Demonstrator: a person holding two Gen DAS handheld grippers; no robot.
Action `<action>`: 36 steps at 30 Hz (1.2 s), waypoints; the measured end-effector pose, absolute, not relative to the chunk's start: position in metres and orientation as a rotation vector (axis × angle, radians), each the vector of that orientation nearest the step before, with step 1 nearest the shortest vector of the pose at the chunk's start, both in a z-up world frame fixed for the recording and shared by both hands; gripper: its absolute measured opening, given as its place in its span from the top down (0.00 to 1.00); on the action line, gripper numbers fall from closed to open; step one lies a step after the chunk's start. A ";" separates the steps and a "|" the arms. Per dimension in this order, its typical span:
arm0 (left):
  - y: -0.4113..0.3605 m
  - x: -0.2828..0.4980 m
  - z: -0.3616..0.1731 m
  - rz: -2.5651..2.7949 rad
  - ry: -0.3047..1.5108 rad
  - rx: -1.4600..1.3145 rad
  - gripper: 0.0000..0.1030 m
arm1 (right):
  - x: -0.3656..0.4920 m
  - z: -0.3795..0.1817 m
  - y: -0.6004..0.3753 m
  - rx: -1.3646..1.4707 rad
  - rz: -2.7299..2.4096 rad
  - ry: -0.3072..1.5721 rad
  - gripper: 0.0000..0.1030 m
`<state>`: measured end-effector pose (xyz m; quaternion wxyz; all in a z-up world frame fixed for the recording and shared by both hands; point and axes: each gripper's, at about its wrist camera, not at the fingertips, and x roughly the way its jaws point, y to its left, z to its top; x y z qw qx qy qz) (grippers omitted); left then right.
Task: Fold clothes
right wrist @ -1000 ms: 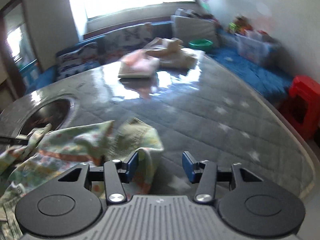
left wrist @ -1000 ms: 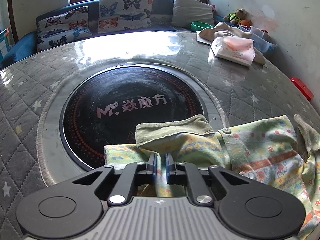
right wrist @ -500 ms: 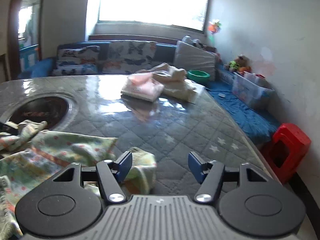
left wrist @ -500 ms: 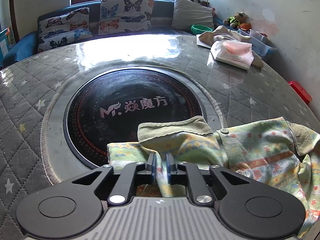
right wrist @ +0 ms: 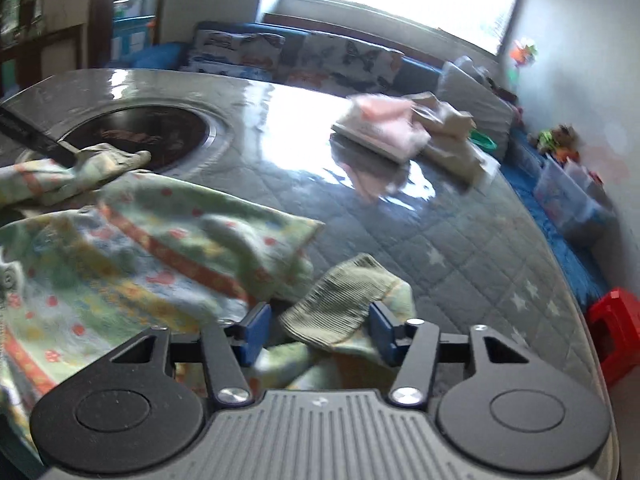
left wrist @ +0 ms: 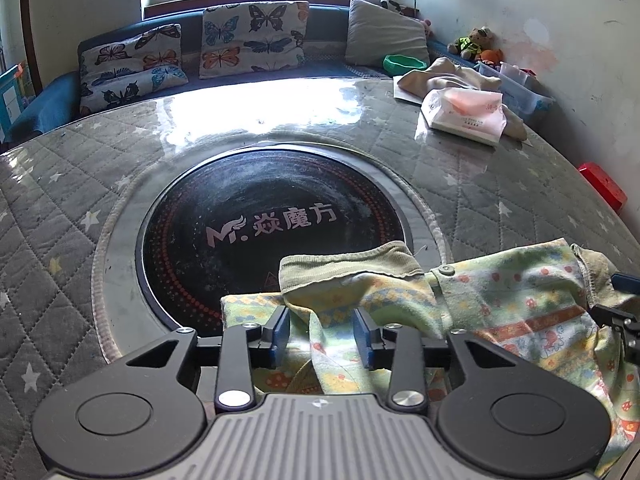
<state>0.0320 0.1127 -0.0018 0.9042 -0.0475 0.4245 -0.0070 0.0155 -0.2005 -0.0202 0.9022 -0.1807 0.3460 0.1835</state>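
The left gripper (left wrist: 322, 330) has just opened, releasing the printed baby garment (left wrist: 516, 300) onto the quilted table (left wrist: 480, 184). The right gripper (right wrist: 318, 330), narrowing around a ribbed cuff (right wrist: 340, 300), is not yet clamped; judged mid-regrasp.

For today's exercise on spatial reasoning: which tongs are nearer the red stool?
Right. The right tongs work at the garment's end toward the red stool; the left tongs are by the black cooktop, farther off.
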 end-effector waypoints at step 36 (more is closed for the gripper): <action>0.110 0.035 -0.009 -0.010 0.902 -0.088 0.45 | -0.003 -0.015 -0.308 -0.122 -0.040 0.670 0.83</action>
